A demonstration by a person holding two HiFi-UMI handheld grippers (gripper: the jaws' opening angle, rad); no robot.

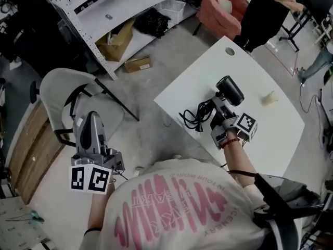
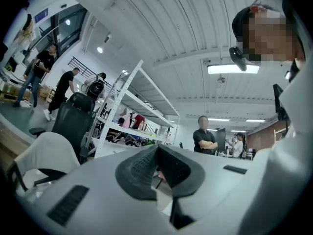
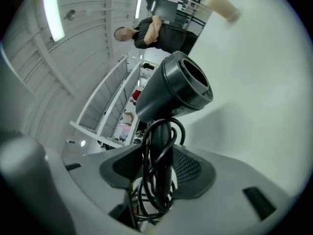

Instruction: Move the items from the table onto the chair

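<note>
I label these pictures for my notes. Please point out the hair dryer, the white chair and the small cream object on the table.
hair dryer (image 1: 230, 89): head view, black barrel.
white chair (image 1: 54, 87): head view, backrest.
cream object (image 1: 269, 98): head view, its middle.

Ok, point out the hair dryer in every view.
Head view: hair dryer right of centre, over the white table.
Left gripper view: not in it.
Right gripper view: hair dryer dead centre, handle clamped in the right gripper.
Shared landmark: the white shelf rack, seen in all three.
</note>
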